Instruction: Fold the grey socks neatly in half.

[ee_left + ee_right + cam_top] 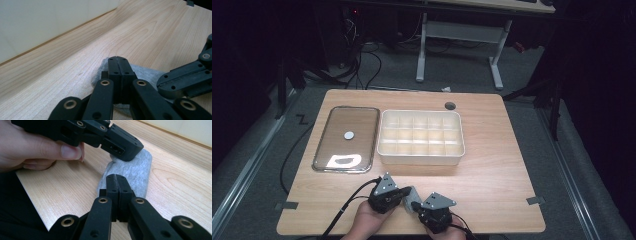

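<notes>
Both hand-held grippers, left and right, are clamped on opposite ends of the grey cloth, which lies near the bench front edge (beside the divided box). Unequal pulling could slip one grip.

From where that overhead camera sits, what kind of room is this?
Probably a lab or workshop set up for recording, not a home. A bare wooden table stands on grey carpet, cables trail across the floor behind it, and a white-legged desk stands beyond in a darkened room.
</notes>
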`<state>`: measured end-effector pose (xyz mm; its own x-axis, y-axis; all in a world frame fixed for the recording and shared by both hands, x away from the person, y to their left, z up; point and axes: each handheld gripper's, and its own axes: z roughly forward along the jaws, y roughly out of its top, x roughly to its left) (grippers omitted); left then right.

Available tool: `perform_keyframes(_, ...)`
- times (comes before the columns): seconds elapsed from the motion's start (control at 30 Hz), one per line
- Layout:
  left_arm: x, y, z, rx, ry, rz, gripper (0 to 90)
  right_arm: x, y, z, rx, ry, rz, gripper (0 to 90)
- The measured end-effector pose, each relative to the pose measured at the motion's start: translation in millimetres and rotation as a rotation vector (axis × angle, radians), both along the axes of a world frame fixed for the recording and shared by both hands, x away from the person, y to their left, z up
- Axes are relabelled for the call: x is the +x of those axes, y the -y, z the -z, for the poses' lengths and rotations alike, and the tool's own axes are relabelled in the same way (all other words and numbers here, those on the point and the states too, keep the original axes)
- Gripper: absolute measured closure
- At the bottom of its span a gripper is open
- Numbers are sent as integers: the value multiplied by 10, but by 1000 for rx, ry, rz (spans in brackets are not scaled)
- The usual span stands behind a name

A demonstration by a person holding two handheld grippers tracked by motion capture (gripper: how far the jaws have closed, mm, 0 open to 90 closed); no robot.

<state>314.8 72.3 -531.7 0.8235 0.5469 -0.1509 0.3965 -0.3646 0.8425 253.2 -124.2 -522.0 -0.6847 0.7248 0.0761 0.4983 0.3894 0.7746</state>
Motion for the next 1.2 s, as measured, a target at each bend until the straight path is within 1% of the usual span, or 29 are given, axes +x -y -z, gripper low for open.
perform_keyframes(0.07, -1, -2, -1, 1, 0, -1, 900, 20, 22, -58, 3, 1, -11, 835)
perform_keyframes(0.17, -10, 1, 0, 4, 9, -3, 900, 35, 66, -186, 28, 24, 0, 791)
perform_keyframes(0.2, -13, 2, -1, 6, 11, -3, 900, 43, 76, -221, 29, 26, 6, 771)
perform_keyframes(0.23, -14, 1, -1, 7, 13, -3, 900, 56, 85, -246, 28, 26, 10, 749)
perform_keyframes(0.27, -14, 0, -1, 7, 12, -2, 900, 92, 102, -275, 26, 11, 20, 695)
perform_keyframes(0.3, -14, 0, -1, 7, 13, -2, 900, 92, 102, -275, 26, 11, 20, 695)
perform_keyframes(0.33, -17, 2, -1, 8, 16, -3, 900, 110, 106, -276, 27, 6, 21, 662)
perform_keyframes(0.4, -28, 9, -1, 14, 27, -5, 900, 156, 112, -269, 25, -19, 31, 623)
perform_keyframes(0.43, -31, 11, -1, 15, 29, -7, 900, 192, 119, -259, 26, -32, 44, 590)
perform_keyframes(0.47, -31, 10, -1, 15, 30, -6, 900, 212, 121, -255, 27, -46, 53, 577)
perform_keyframes(0.5, -31, 10, -1, 15, 30, -6, 900, 212, 121, -255, 27, -46, 53, 577)
perform_keyframes(0.57, -30, 10, -1, 13, 30, -7, 900, 254, 120, -239, 25, -76, 59, 546)
perform_keyframes(0.6, -30, 10, -1, 14, 31, -7, 900, 285, 109, -216, 15, -109, 66, 537)
perform_keyframes(0.63, -30, 9, -1, 13, 31, -7, 900, 285, 109, -216, 15, -109, 66, 537)
perform_keyframes(0.67, -30, 7, -2, 15, 31, -7, 900, 304, 94, -190, 6, -124, 72, 525)
perform_keyframes(0.73, -30, 5, -4, 15, 31, -6, 900, 316, 89, -177, 4, -127, 70, 515)
perform_keyframes(0.8, -27, 2, -6, 13, 27, -7, 900, 350, 81, -151, 5, -154, 70, 475)
perform_keyframes(0.87, -25, -1, -7, 11, 25, -7, 900, 375, 82, -137, 4, -165, 66, 445)
perform_keyframes(0.97, -26, -2, -7, 12, 27, -7, 899, 413, 78, -115, 15, -188, 59, 426)
perform_keyframes(1.0, -27, -4, -8, 12, 27, -7, 899, 414, 71, -110, 21, -203, 63, 420)
perform_keyframes(1.1, -32, -7, -9, 12, 29, -8, 899, 436, 60, -76, 23, -221, 48, 417)
perform_keyframes(1.2, -34, -16, -16, 9, 28, -12, 894, 456, 67, -50, 32, -243, 47, 418)
